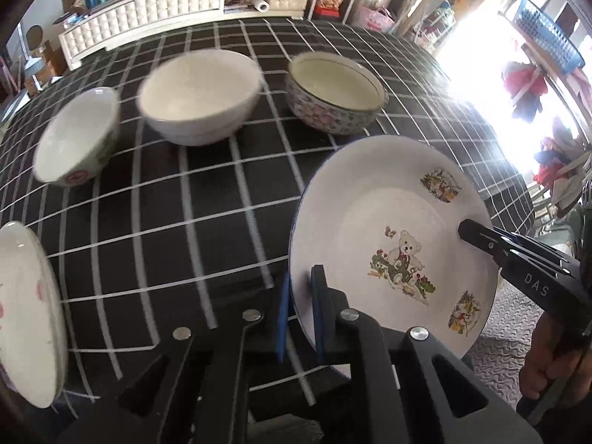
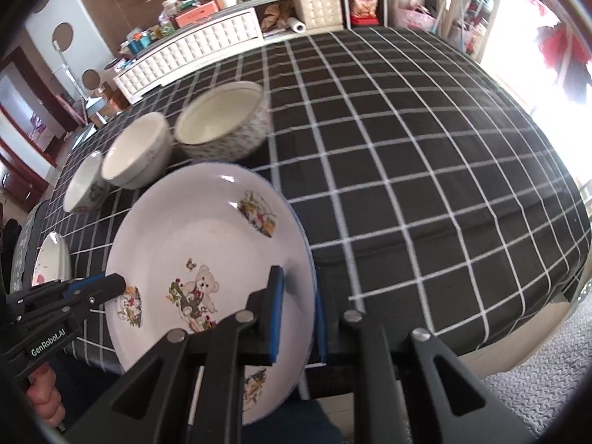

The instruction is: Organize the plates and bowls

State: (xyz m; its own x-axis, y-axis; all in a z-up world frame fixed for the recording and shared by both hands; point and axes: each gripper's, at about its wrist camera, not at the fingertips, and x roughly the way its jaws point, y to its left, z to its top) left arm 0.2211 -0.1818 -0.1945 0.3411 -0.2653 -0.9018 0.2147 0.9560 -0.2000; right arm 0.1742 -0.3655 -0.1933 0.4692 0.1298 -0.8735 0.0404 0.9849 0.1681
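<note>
A white teddy-bear plate with a blue rim is held tilted above the checked table's near edge. My left gripper is shut on its left rim. My right gripper is shut on its right rim; it also shows in the left wrist view, and the left gripper shows in the right wrist view. Three bowls stand in a row behind: a small one, a plain white one, a patterned one. A second plate lies at the left.
The table carries a black cloth with white grid lines. A white padded cabinet with clutter stands behind the table. A bright window is at the right. Grey carpet lies below the table's near edge.
</note>
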